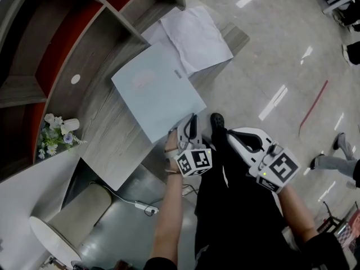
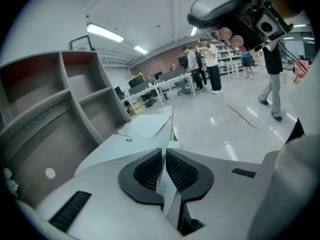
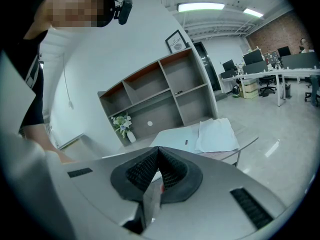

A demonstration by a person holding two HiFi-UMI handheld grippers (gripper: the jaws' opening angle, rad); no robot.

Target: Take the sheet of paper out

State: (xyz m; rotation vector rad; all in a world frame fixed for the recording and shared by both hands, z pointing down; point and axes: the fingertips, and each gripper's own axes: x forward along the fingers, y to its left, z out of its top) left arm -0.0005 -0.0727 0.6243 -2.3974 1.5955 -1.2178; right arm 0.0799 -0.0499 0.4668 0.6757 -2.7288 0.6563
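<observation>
Pinching thin pale-blue folder (image 1: 157, 89) corner in left gripper (image 2: 164, 154); right gripper (image 3: 158, 155) closed, empty; crinkled white paper (image 1: 197, 35) behind folder.

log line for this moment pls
left gripper: shut on pale blue folder near corner | right gripper: shut, empty, off desk | white papers: at folder's far edge

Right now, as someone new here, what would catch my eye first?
The big pale blue folder lying mid-desk, its near corner pinched by the left tongs. Beyond it lie crumpled white paper sheets; a small flower vase stands at the left.
</observation>
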